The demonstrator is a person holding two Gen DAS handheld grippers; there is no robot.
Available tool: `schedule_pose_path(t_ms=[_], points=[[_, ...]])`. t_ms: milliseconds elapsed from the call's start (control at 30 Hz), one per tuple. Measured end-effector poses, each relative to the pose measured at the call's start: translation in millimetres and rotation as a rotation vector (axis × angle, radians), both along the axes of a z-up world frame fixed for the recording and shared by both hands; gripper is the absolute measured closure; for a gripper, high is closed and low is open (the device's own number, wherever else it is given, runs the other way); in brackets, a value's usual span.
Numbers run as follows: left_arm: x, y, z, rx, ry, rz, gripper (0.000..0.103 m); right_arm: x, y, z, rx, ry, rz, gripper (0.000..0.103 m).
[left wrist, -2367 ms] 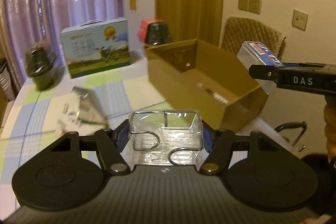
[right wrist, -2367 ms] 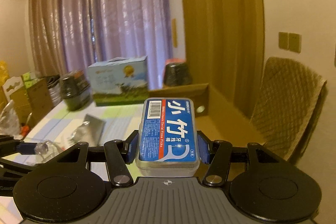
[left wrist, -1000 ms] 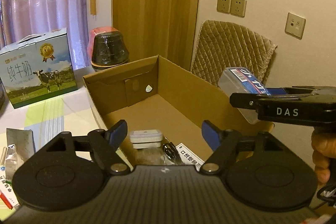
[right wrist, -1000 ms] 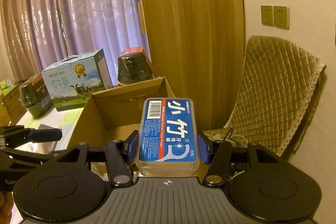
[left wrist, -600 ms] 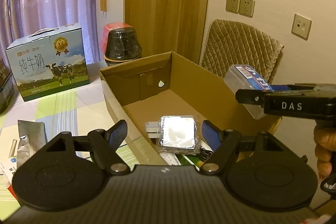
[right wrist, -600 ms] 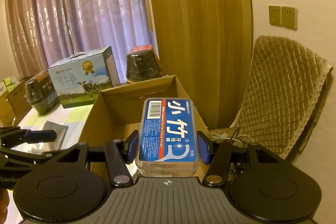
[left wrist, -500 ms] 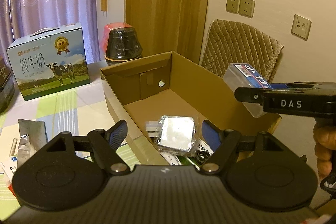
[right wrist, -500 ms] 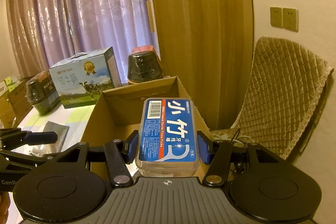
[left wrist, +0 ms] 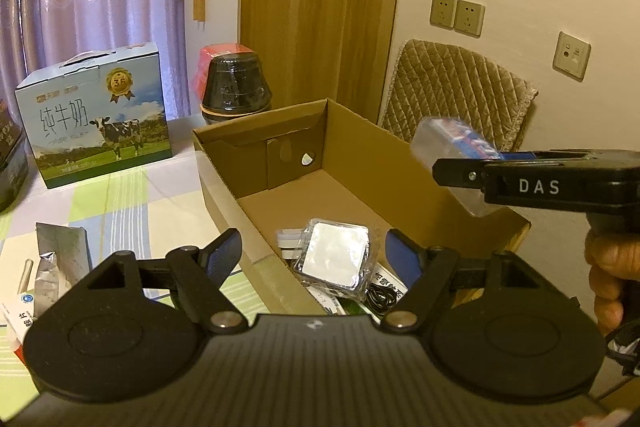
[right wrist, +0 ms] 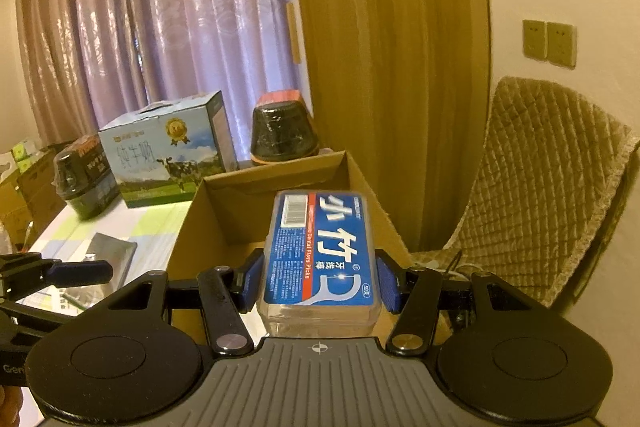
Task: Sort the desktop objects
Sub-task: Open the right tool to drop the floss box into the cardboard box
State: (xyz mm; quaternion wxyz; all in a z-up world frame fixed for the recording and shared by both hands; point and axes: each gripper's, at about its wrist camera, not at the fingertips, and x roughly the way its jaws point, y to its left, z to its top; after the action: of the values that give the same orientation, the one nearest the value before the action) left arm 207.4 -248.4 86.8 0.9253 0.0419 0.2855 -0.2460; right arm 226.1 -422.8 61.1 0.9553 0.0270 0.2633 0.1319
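Purple curtains point(right wrist: 168, 27) and a wooden door point(left wrist: 320, 7) frame the scene, with a checked table point(left wrist: 132, 199) carrying a big open cardboard box point(left wrist: 360, 163) at its far edge. Left tongs point(left wrist: 316, 251) are spread wide with nothing between them, hovering over the near end of the box, where a clear plastic case point(left wrist: 334, 257) lies on top of a few other bits, a black cable point(left wrist: 380, 293) among them. Right tongs point(right wrist: 320, 281) are clamped on a floss pick box point(right wrist: 320, 251), blue label up, held above the box's right wall and not yet over the middle.

Now the risk, as I read it: release from here and that slick plastic box could clip the cardboard rim and drop on the chair point(right wrist: 552, 187) side, off the table altogether. It needs carrying further in over the open floor of the box. Letting go from height could also make it bounce on the hard case below. Both tools are close, too, so a hasty swing might knock them together. Back on the table, a silver foil pouch point(left wrist: 60, 255) and a milk carton point(left wrist: 96, 115) sit waiting.
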Motion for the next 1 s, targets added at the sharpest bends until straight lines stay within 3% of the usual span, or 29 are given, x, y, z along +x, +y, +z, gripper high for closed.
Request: schedule_pose_path(t_ms=[33,600,1000], points=[[0,1,0,0.001,0.0,0.002,0.028,-1,-1,1,0.005,-0.013,-0.01,0.018],[-34,43,0,-0.012,0.023,0.064,0.024,-37,-5,20,0.049,-0.025,-0.033,0.017],[-78,110,-3,0.011,0.031,0.161,0.02,-88,48,31,0.096,-0.035,0.069,0.015]])
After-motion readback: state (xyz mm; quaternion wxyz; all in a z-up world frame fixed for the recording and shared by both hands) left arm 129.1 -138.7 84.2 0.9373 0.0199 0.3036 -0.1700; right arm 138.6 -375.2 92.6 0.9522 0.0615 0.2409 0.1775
